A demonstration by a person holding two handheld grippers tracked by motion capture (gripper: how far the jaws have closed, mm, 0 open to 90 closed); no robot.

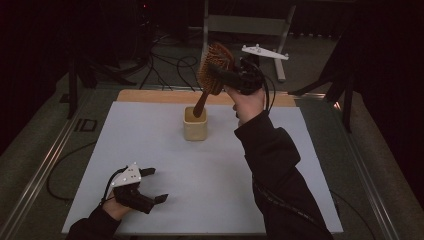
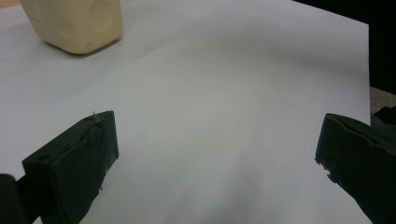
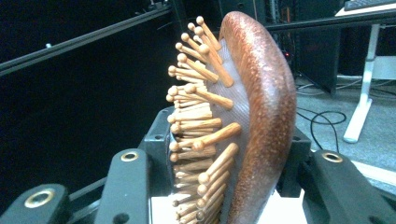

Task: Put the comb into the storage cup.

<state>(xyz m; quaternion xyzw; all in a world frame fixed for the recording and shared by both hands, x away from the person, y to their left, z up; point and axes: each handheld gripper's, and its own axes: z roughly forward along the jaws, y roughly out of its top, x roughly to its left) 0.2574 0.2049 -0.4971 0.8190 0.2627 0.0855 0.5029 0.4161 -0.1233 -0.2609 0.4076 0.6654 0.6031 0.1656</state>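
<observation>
Cream cup (image 1: pixel 195 126): hairbrush (image 1: pixel 212 72) handle tip inside. Your right gripper (image 1: pixel 235 75) clamps the brush head, at the cup's one o'clock.

Black sleeves (image 1: pixel 272 165), black grippers (brass-ringed screws), grey plate (image 1: pixel 126 175)

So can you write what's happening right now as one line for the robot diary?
right gripper: shut on hairbrush head, handle tip at cup mouth | left gripper: open, resting on white table
</observation>
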